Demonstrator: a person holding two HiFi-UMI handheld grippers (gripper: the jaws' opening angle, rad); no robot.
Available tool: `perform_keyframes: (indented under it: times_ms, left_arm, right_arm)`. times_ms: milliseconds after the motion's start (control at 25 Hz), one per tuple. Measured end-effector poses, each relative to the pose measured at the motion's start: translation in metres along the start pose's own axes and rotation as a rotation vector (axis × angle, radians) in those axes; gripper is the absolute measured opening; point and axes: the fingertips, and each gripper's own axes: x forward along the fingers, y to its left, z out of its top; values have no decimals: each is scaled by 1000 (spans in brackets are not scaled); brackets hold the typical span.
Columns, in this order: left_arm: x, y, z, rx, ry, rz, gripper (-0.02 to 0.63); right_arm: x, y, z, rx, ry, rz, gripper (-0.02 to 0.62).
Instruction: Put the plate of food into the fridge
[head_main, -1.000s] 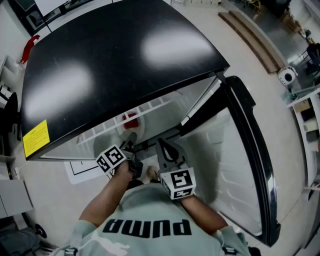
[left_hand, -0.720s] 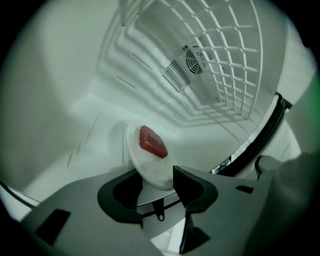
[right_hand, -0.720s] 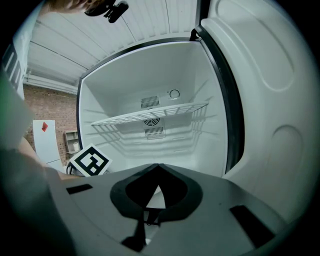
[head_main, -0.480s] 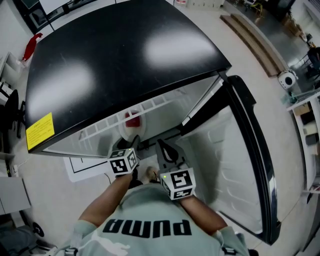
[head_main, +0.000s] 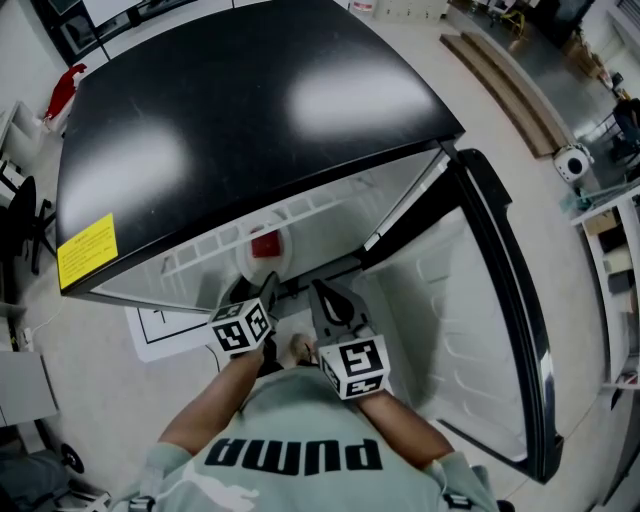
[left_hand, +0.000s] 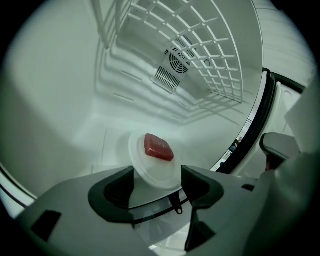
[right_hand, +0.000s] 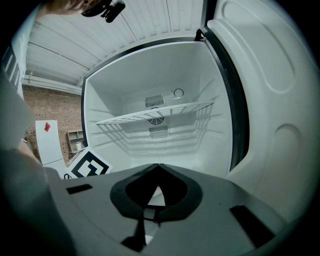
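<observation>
Left gripper: jaws wide apart, having just been opening, with the near rim of the white plate between them. The pads appear clear of the rim, though the margin is slight. The plate, bearing a red block of food, rests on the floor of the fridge beneath the wire shelf. Right gripper: jaws closed together, empty, beside the open door.

The person wears a pale grey-green short-sleeved shirt with black lettering (upside down in the head view), and the left gripper and right gripper are grey, black-padded, each bearing a white cube of black square markers.
</observation>
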Motion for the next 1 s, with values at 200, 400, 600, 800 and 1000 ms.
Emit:
perform_keyframes:
  times_ms: [200, 400, 600, 800, 1000]
  left_arm:
    - [-3, 3, 1, 57, -40, 26, 328]
    - [-8, 4, 4, 149, -81, 45, 330]
    - [-17, 1, 3, 169, -98, 13, 330]
    - [-32, -12, 4, 218, -113, -76, 328]
    - [-55, -22, 13, 301, -144, -127, 209]
  right_arm:
    - [-1, 7, 3, 5, 17, 12, 5]
    - [0, 10, 0, -9, 19, 16, 5]
    - [2, 16, -2, -18, 17, 18, 5]
    - [1, 21, -6, -9, 23, -3, 5]
    - [-5, 32, -7, -10, 11, -20, 5]
